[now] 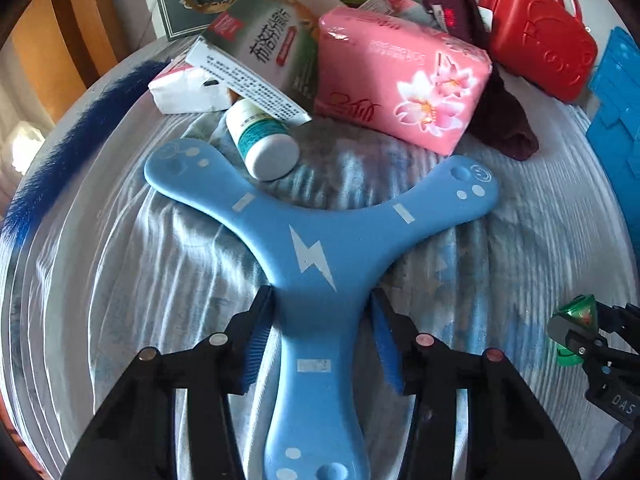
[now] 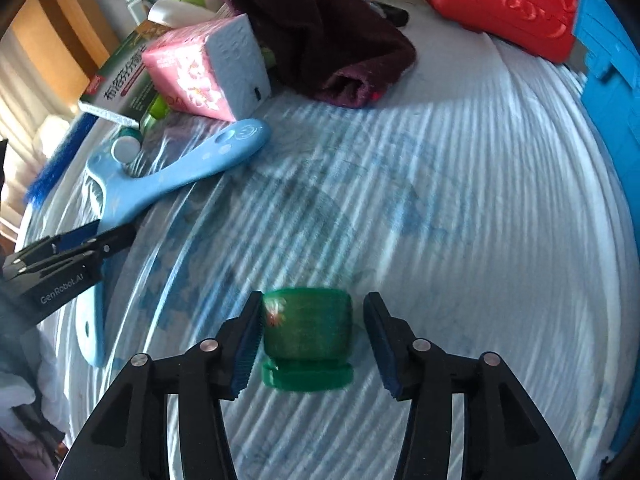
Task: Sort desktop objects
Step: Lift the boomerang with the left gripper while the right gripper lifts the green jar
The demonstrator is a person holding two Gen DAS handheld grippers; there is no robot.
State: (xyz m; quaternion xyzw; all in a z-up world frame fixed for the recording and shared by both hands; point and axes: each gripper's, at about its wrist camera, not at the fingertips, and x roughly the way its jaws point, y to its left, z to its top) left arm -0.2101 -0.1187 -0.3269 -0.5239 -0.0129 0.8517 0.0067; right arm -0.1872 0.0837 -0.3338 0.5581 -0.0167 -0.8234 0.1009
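A light-blue three-armed boomerang [image 1: 316, 256], marked with a white lightning bolt, is seen lying flat on the striped cloth-covered counter [image 1: 120, 264]. Its near arm is straddled by the left claw [image 1: 320, 312], whose pads appear closed against both edges. A small green cup-shaped object [image 2: 308, 336] is flanked by the right claw [image 2: 312, 320], partly open, with a gap at one pad. Open cloth is seen to the right; clutter is crowded along the far edge: one pink tissue pack [image 1: 400, 80], one white pill bottle [image 1: 264, 148], one red case [image 1: 540, 36].
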